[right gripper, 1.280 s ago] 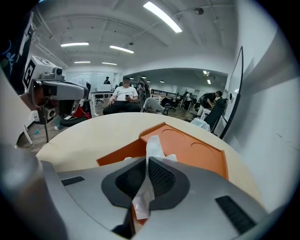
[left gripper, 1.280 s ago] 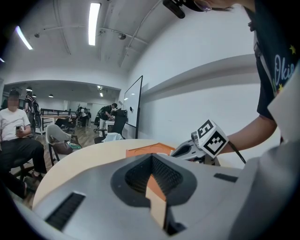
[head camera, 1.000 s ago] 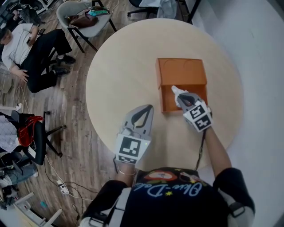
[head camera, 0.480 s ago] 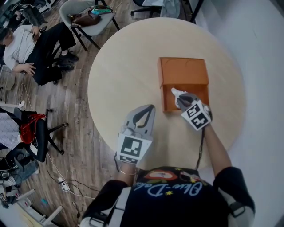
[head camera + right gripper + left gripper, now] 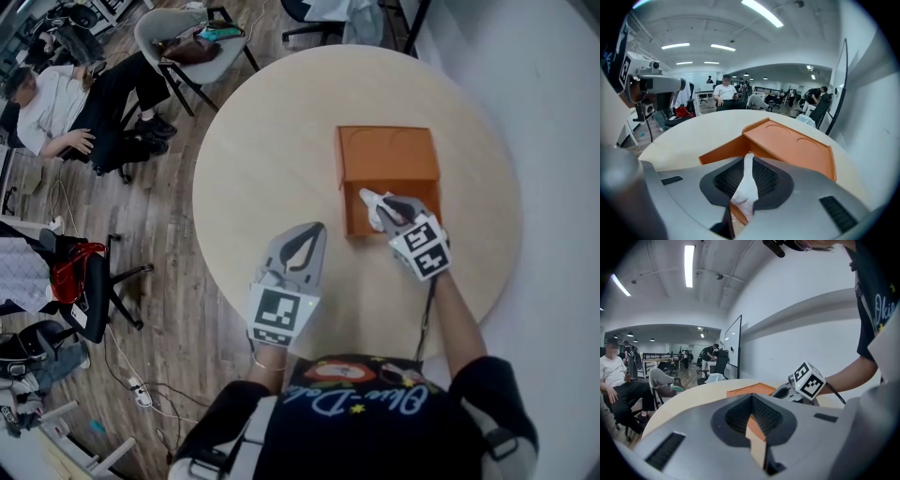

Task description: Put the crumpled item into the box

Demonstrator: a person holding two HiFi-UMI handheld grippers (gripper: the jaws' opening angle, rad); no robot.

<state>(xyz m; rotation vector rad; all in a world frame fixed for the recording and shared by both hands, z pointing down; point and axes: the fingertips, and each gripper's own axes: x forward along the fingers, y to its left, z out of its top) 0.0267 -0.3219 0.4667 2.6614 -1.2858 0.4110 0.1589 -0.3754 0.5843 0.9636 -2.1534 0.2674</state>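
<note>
An orange box (image 5: 387, 164) sits on the round table (image 5: 272, 159), its open near part under my right gripper (image 5: 372, 204). That gripper is shut on a crumpled white item (image 5: 373, 202) and holds it over the box's open compartment. In the right gripper view the crumpled white item (image 5: 746, 185) is pinched between the jaws, with the orange box (image 5: 787, 143) just ahead. My left gripper (image 5: 305, 240) rests lower left of the box, shut on nothing. From the left gripper view the orange box (image 5: 751, 389) lies flat beyond my left gripper (image 5: 754, 425), beside my right gripper (image 5: 780, 392).
A chair (image 5: 192, 42) with items on it stands beyond the table's far left edge. A seated person (image 5: 70, 103) is at the upper left. A red-and-black chair (image 5: 80, 272) and cables are on the wooden floor at the left. A white wall runs along the right.
The right gripper has shifted slightly with the crumpled item over the box's near part. The left gripper has stayed put. The view has drifted a little.
</note>
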